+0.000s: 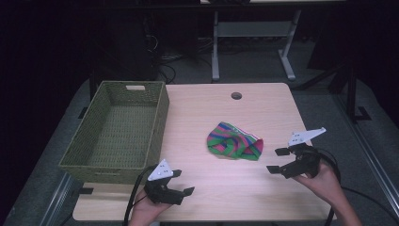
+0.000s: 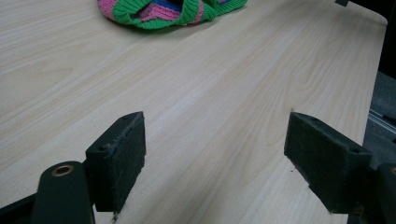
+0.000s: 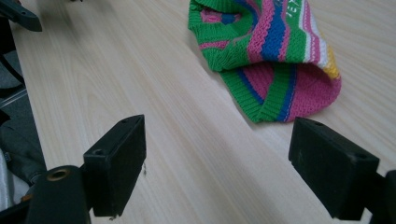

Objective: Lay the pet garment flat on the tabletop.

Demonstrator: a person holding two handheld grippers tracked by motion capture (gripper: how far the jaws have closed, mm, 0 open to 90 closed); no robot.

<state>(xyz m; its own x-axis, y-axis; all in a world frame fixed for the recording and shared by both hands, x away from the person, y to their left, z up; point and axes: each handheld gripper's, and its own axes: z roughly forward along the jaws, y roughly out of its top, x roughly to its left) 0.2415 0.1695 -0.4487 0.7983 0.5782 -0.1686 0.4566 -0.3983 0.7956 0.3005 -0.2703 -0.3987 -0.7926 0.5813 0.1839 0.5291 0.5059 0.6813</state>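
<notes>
A knitted cloth (image 1: 234, 141) striped green, pink and blue lies crumpled near the middle of the wooden table (image 1: 202, 110). My left gripper (image 1: 182, 182) hovers open near the front edge, left of centre, a good way short of the cloth (image 2: 168, 10). My right gripper (image 1: 277, 160) stands open just right of the cloth (image 3: 275, 60), which lies close ahead of its jaws. Nothing sits between either pair of jaws.
A green woven basket (image 1: 157, 122) with nothing in it stands on the table's left side. A round cable hole (image 1: 236, 95) sits near the far edge. Beyond the table are metal desk legs (image 1: 215, 52) and dark floor.
</notes>
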